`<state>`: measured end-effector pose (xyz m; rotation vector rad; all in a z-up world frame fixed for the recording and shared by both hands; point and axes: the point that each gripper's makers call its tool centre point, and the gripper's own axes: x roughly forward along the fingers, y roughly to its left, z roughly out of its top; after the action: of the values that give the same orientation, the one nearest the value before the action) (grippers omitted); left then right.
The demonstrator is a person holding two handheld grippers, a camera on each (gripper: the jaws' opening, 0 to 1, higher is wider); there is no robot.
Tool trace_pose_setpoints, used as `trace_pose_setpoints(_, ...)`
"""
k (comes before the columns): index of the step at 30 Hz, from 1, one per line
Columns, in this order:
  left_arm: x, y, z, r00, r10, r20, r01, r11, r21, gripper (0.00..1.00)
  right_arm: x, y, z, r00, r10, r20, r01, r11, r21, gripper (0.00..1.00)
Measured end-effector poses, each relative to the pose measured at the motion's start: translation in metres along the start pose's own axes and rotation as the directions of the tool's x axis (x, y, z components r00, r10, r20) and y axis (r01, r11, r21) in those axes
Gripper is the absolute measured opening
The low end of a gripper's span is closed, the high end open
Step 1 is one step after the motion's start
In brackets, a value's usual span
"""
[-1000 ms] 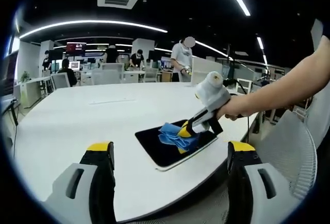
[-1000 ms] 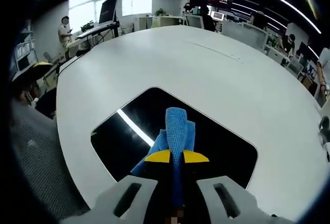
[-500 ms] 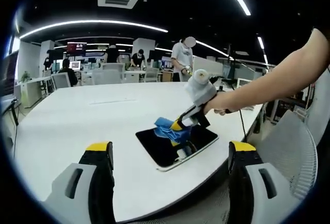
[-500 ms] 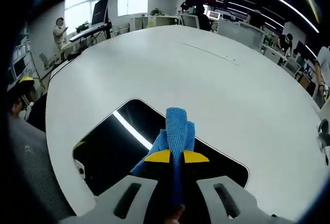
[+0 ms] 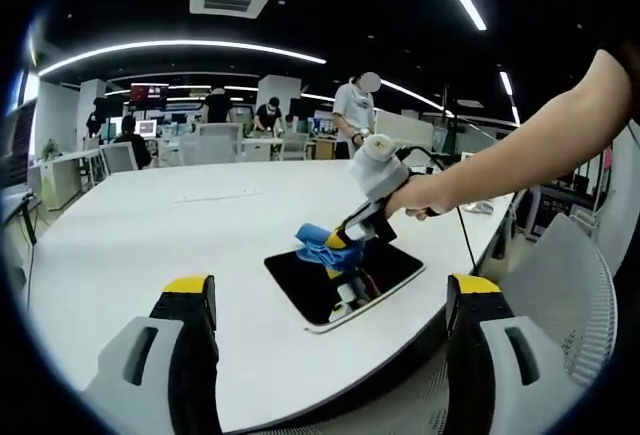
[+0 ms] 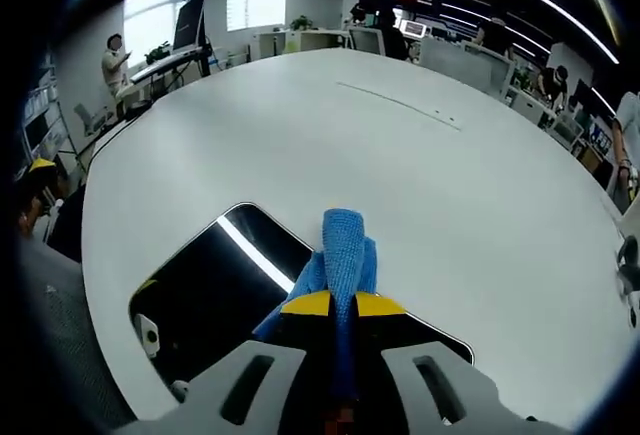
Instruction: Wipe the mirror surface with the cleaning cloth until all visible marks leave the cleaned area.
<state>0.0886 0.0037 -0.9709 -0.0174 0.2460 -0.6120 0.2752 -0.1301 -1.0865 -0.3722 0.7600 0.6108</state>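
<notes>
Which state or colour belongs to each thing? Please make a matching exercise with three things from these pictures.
Things:
1. cleaning cloth
2. mirror
3. left hand-held gripper

States or colours:
a. dark, lying flat on the white table
b. jaws wide apart, holding nothing
c. blue, clamped in the right hand-held gripper

Pairs: 1-c, 2-a, 3-b
</notes>
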Motion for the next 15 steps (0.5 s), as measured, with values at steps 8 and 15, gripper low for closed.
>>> trace_pose_setpoints(8,0.0,-0.001,-0.001,1.0,0.003,-0.012,-0.003,1.0,0.001,0.95,0.0,-0.002,0.0,1.0,0.012,-0.003,-0.012,1.0,-0.027,0.01)
trace_pose_setpoints(15,0.0,0.0,-0.001,1.0,0.005,-0.013,-0.005,1.0,-0.001,0.95,-0.007,-0.01,-0.006,1.0,0.006,-0.015,-0.007,0.998,-0.056,0.01)
